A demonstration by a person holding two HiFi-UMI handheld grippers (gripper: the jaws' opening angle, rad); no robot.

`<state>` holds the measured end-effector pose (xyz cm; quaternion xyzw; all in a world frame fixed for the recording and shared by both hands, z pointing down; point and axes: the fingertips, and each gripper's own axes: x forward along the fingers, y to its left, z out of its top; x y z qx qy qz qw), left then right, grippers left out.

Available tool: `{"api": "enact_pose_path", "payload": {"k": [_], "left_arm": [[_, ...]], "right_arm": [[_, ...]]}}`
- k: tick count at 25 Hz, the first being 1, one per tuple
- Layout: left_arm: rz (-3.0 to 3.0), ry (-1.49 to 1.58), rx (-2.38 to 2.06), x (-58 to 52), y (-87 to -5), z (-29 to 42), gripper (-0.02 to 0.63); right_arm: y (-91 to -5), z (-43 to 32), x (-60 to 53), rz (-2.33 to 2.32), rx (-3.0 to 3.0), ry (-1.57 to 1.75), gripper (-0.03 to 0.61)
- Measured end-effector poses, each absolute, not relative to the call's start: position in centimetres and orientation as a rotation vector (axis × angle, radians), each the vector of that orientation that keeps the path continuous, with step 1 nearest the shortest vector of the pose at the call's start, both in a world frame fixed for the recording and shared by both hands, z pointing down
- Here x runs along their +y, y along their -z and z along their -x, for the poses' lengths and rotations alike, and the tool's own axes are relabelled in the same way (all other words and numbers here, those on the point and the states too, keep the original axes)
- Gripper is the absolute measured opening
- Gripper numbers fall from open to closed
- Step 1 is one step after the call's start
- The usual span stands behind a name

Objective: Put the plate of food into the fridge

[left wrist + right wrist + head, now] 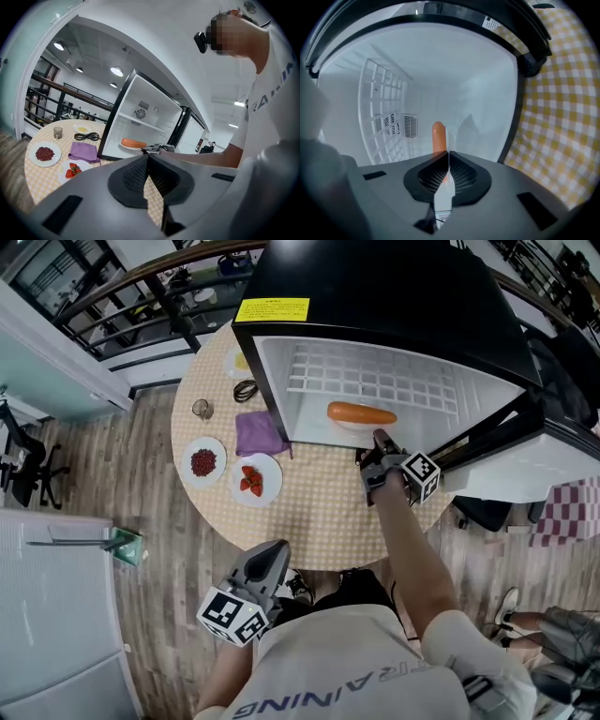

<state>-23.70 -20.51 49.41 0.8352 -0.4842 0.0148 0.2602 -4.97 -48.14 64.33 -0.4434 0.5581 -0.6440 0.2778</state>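
Note:
A long orange sausage (pixel 361 413) lies on a white plate (pixel 349 427) on the floor of the small open fridge (pixel 375 296), just inside its front edge. My right gripper (pixel 380 438) reaches to the fridge mouth and is shut on the plate's near rim. In the right gripper view the rim (pixel 444 194) shows edge-on between the closed pads of that gripper (pixel 448 154), with the sausage (pixel 438 136) beyond. My left gripper (pixel 277 550) hangs low near my body at the table's front edge, shut and holding nothing; the left gripper view shows its tips (pixel 148 157) closed, the plate (pixel 132 143) far ahead.
The fridge stands on a round checked table (pixel 319 512), its door (pixel 525 427) swung open to the right. Left of it lie a purple cloth (pixel 259 434), a strawberry plate (pixel 253 479), a plate of red beans (pixel 203 462), a glass (pixel 202 409) and a black cable (pixel 246 389).

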Motion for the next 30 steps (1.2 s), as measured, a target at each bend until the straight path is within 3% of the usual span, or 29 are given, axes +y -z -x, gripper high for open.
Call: {"api": "enact_pose_path", "payload": {"k": [20, 21, 23, 25, 30], "left_arm": [[-2.217, -0.011, -1.366, -22.1, -49.7, 25.0, 0.006], [-2.219, -0.01, -1.366, -22.1, -49.6, 25.0, 0.008], [-2.218, -0.015, -1.365, -22.1, -49.7, 25.0, 0.006], [-2.21, -0.019, -1.366, -22.0, -49.8, 25.0, 0.008], [-2.21, -0.029, -1.357, -21.6, -50.2, 24.7, 0.006]], "right_arm": [[-66.0, 5.7, -53.4, 1.389, 1.633, 1.732, 0.034], [-65.9, 5.9, -53.4, 1.392, 1.681, 1.724, 0.051], [-65.6, 6.4, -53.2, 1.388, 1.782, 1.711, 0.144], [-65.6, 7.0, -53.0, 1.396, 1.899, 1.698, 0.182], [-65.8, 8.1, -51.9, 1.503, 2.25, 1.597, 0.213]]}}
